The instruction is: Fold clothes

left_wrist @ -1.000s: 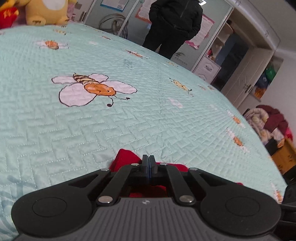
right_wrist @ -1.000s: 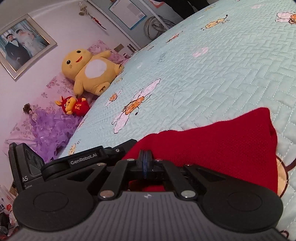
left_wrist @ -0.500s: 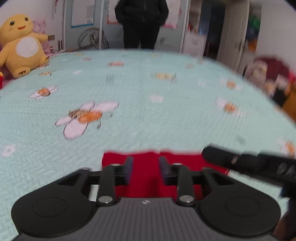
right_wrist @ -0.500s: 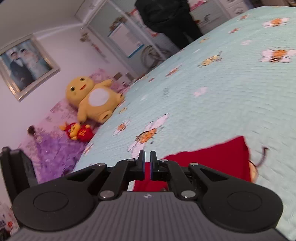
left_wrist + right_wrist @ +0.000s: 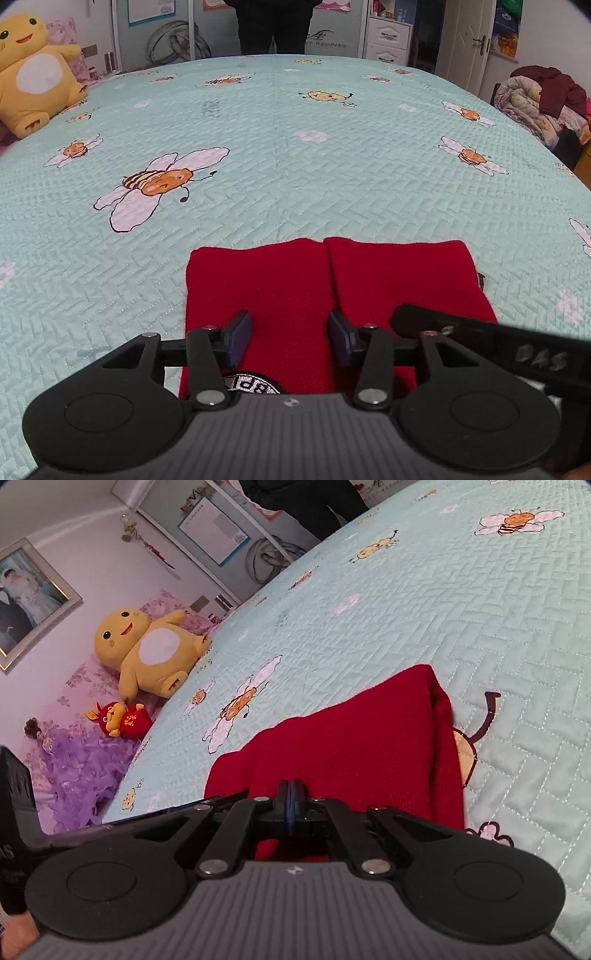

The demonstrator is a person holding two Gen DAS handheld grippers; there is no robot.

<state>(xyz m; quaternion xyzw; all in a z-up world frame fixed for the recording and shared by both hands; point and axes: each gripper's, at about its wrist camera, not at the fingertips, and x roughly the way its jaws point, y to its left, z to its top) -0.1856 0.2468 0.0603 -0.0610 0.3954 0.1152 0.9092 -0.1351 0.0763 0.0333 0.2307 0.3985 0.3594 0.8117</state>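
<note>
A red knit garment (image 5: 295,280) lies folded flat on the mint quilted bedspread (image 5: 280,166), with two folded sections meeting at a centre seam and a round patch near my end. My left gripper (image 5: 290,338) hovers low over its near part, open, nothing between the blue pads (image 5: 239,334). In the right wrist view the red garment (image 5: 351,738) fills the middle, and my right gripper (image 5: 291,802) is shut with its tips over the garment's near edge. I see no cloth between its pads. The right gripper's body (image 5: 480,343) reaches in over the garment's right side.
A yellow plush toy (image 5: 147,650) and a small red plush (image 5: 122,720) sit by the purple pillows at the head of the bed. A person in dark clothes (image 5: 275,26) stands at the far side. A pile of clothes (image 5: 539,99) lies off the bed's right edge.
My left gripper went from shut to wide open and let the garment go; it now lies flat. The right gripper parted slightly half a second ago and is shut again.
</note>
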